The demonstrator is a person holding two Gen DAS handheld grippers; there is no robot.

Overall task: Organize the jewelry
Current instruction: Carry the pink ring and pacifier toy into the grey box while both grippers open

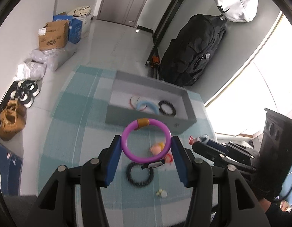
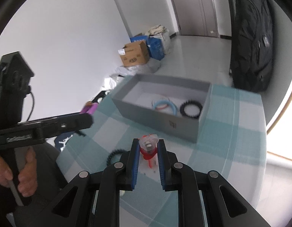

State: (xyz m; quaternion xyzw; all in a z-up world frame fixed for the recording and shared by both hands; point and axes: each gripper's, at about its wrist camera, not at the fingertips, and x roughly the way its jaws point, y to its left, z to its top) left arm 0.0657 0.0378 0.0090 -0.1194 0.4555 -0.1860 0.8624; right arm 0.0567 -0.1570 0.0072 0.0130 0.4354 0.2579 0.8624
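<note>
From my left wrist view, my left gripper is clamped on a purple ring bracelet held above the checked cloth, just in front of the grey box, which holds a black spiky bracelet and a blue ring. From my right wrist view, my right gripper pinches a small clear and red trinket above the cloth, near the same box.

We see a purple ring with a brown bead raised above the checked cloth, a black spiky bracelet lying below it, and a grey box holding blue, pink and black rings.
</note>
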